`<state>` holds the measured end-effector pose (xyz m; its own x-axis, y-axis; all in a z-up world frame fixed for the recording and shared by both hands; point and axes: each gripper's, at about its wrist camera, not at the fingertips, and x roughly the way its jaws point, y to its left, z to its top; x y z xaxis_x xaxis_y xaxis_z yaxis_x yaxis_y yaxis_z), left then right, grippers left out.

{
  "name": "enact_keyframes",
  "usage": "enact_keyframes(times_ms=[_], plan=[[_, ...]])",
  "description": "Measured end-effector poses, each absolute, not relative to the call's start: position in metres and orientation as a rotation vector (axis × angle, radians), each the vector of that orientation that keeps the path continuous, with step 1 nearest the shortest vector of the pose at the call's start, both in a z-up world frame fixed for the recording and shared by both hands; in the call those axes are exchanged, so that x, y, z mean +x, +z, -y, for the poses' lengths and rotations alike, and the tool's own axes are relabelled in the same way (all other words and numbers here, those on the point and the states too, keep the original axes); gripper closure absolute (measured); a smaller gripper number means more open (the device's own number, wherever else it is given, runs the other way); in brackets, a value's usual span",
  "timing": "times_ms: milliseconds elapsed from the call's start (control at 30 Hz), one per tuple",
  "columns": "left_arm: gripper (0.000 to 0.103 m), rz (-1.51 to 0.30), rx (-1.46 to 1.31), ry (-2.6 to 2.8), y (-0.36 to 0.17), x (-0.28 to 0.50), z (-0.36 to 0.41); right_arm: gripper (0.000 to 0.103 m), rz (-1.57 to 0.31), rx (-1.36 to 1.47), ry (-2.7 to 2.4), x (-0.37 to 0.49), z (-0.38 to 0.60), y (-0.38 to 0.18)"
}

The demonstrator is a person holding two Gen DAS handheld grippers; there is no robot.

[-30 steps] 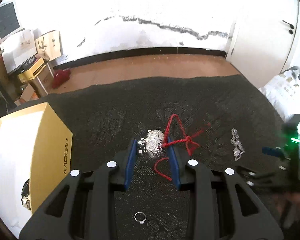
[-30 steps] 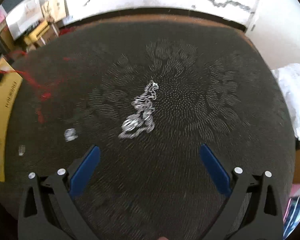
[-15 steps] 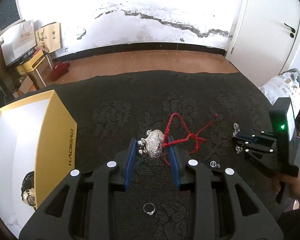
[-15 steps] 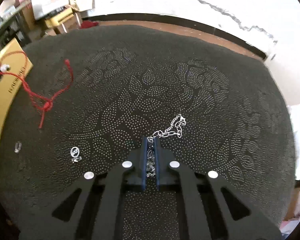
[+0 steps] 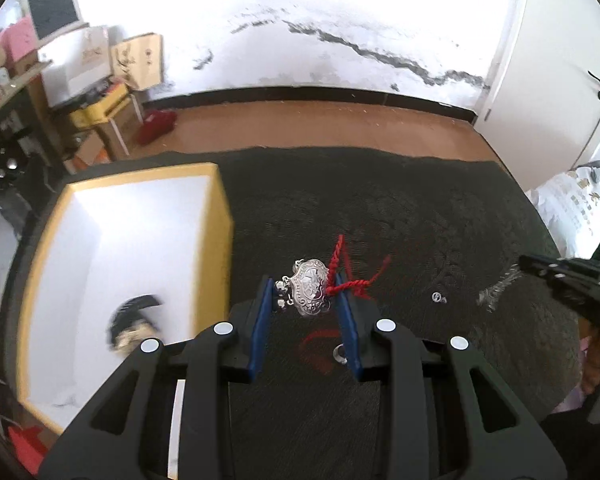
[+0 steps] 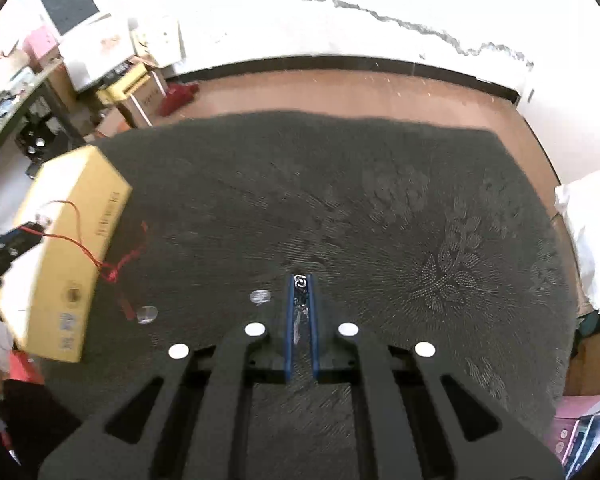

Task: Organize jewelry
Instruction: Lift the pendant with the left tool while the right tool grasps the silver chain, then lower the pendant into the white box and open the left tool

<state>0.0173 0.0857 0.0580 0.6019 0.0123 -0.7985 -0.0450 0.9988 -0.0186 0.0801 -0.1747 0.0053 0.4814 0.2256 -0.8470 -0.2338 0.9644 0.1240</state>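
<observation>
My left gripper is shut on a silver lock pendant with a red cord, held above the dark cloth beside the open yellow box. The box has a white inside and a dark beaded piece lies in it. My right gripper is shut on a silver chain, lifted off the cloth; the chain also shows hanging in the left wrist view. In the right wrist view the yellow box and the red cord are at the left.
A small ring and a small silver piece lie on the dark patterned cloth; both show in the right wrist view as a ring and a silver piece. Cartons and shelves stand beyond the table at far left.
My left gripper has lifted the pendant and moved it left toward the yellow box. My right gripper closed on the silver chain and has raised it off the cloth.
</observation>
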Motion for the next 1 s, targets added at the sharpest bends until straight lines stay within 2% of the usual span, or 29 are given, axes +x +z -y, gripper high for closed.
enact_keyframes(times_ms=[367,600,833,1000], plan=[[0.072,-0.881,-0.067,0.114,0.124,-0.059,-0.145,0.096,-0.908,-0.071,0.402,0.006,0.088,0.121],[0.072,-0.857,-0.069,0.202,0.148,-0.08,-0.201,0.096,-0.856,-0.119,0.492,-0.019,0.022,0.155],[0.072,-0.86,-0.07,0.268,0.142,-0.075,-0.242,0.096,-0.845,-0.166,0.553,-0.032,-0.033,0.167],[0.072,-0.887,-0.1,0.3,0.114,-0.055,-0.266,0.096,-0.852,-0.192,0.565,-0.031,-0.057,0.168]])
